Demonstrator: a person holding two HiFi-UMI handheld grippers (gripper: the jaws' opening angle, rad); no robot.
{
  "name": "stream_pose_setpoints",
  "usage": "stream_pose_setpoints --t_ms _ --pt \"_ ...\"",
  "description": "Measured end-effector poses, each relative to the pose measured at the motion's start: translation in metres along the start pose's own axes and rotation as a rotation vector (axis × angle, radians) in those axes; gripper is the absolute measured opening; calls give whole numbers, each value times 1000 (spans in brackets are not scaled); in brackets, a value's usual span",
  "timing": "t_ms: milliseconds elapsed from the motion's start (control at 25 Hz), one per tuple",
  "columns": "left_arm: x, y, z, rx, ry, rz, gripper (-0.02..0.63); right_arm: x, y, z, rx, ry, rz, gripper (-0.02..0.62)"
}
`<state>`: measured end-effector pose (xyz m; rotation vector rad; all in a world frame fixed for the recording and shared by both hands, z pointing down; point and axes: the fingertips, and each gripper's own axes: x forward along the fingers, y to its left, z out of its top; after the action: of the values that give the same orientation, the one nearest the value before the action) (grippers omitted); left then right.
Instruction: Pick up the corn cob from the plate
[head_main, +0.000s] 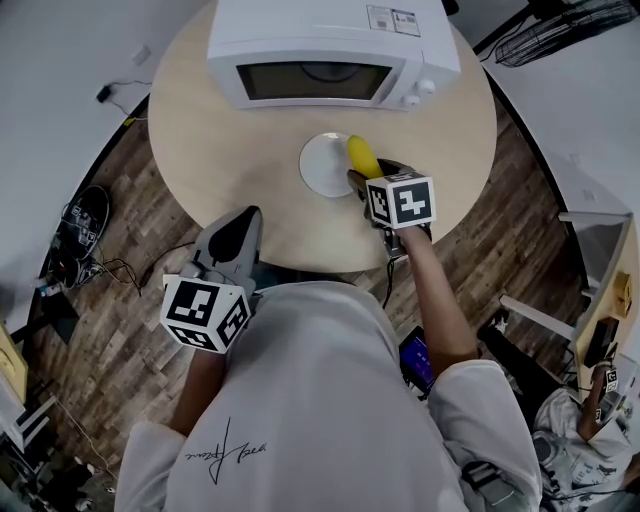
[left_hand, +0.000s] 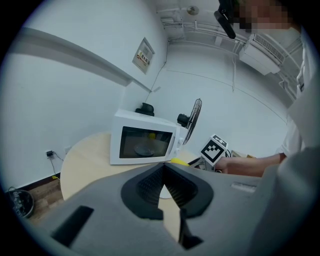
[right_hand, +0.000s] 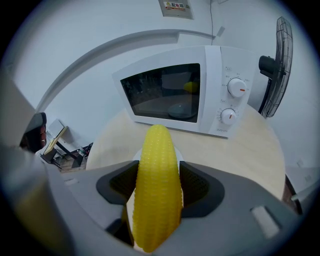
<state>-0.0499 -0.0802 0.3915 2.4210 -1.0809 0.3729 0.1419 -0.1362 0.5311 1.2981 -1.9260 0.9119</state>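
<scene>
Corn cob, one single yellow one (right_hand: 157, 180), is pinched between the two dark ribbed pads of the right gripper (head_main: 372, 178), jaws pressed onto its sides around the middle. Its tapered tip sticks out past the jaws toward the microwave. From the head view the cob (head_main: 361, 156) sits over the right edge of the one small round white plate (head_main: 318, 172). Can't really tell if it's touching the plate or already just off it.

The plate is on a round light-wood table (head_main: 220, 150), right in front of one white microwave oven (head_main: 330, 45) with its door closed and two knobs on the right of the front.

The left gripper (head_main: 243, 222) is well apart from all that, back at the near table edge. Its jaws are pressed together at the tips with nothing between them (left_hand: 162, 170). One black standing fan (right_hand: 275, 75) is behind the table.
</scene>
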Motion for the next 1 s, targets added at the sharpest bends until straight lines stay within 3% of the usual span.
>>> stream_pose_setpoints --t_ms 1000 --pt "-7 -5 -6 -5 -2 -7 -3 -44 5 -3 11 -87 12 267"
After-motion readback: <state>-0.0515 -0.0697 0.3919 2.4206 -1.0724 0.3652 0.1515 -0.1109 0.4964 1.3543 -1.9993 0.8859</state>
